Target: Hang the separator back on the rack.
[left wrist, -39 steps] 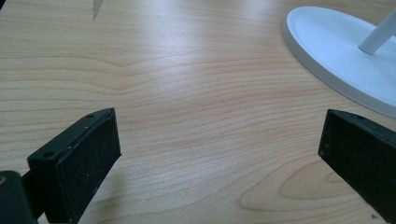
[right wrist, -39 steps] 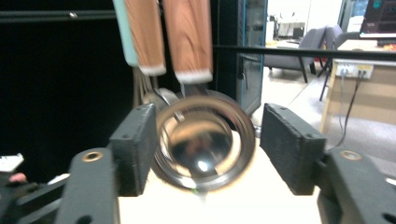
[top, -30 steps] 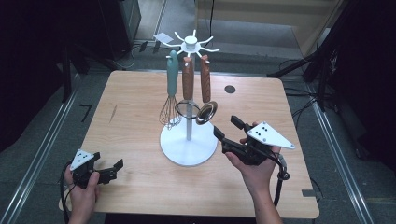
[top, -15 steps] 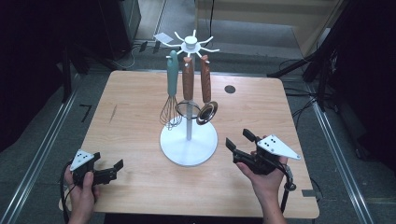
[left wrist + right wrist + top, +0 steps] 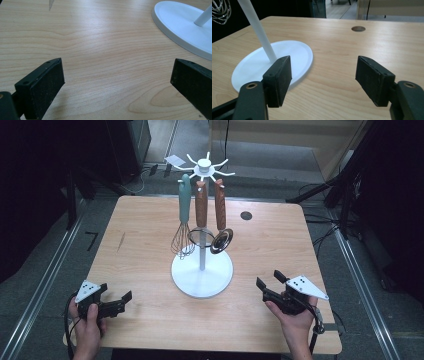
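Wooden table point(image 5: 140, 245) bears a white stand point(image 5: 202, 270) hung with three utensils.

A light wooden table with rounded corners point(image 5: 150, 220) is standing in the middle of the room, its pale grain showing warm under even overhead light. A small dark round grommet hole point(image 5: 245, 215) is sitting in the tabletop near its far right corner. The grey floor point(image 5: 45, 265) is stretching around the table, with metal rails point(image 5: 42, 285) running along both sides. Black cables point(image 5: 325, 237) are trailing across the floor at the right. Beyond the far edge, a beige wooden cabinet point(image 5: 280, 140) is standing, while dark equipment stands point(image 5: 350, 175) are looming in shadow on either side.
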Motion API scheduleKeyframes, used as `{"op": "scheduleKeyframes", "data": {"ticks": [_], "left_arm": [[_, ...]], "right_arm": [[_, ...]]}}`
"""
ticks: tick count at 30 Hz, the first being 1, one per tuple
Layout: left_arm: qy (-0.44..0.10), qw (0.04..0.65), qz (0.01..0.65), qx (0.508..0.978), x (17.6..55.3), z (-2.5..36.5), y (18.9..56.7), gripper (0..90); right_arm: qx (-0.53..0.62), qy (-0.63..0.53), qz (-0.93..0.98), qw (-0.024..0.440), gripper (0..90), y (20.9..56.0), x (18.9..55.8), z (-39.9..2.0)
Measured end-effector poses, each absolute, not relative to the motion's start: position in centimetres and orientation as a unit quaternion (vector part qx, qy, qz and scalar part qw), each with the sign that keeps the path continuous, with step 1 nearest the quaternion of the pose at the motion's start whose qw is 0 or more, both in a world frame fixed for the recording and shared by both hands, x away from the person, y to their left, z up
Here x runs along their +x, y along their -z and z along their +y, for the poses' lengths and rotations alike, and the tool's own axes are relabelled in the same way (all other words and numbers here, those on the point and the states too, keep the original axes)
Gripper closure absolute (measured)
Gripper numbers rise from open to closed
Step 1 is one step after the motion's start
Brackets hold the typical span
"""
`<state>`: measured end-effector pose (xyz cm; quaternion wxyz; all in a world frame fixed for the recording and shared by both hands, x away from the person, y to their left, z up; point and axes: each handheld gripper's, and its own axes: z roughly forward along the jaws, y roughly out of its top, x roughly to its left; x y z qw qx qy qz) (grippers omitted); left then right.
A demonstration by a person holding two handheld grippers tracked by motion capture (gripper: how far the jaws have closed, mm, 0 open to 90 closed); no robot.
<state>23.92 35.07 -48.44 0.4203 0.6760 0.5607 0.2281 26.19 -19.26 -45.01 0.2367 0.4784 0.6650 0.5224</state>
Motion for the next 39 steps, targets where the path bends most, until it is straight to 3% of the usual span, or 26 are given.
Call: {"op": "scheduleKeyframes", "data": {"ticks": [11,39], "left_arm": [[-0.229,0.417,0.558,0.680,23.8,35.1,48.4,0.0],[-0.229,0.420,0.557,0.679,23.8,35.1,48.4,0.0]], "right_arm": [[0.498,-0.501,0.664,0.246,26.3,47.5,25.2,-22.2],[0.537,-0.499,0.635,0.243,17.0,49.7,22.8,-29.5]]}}
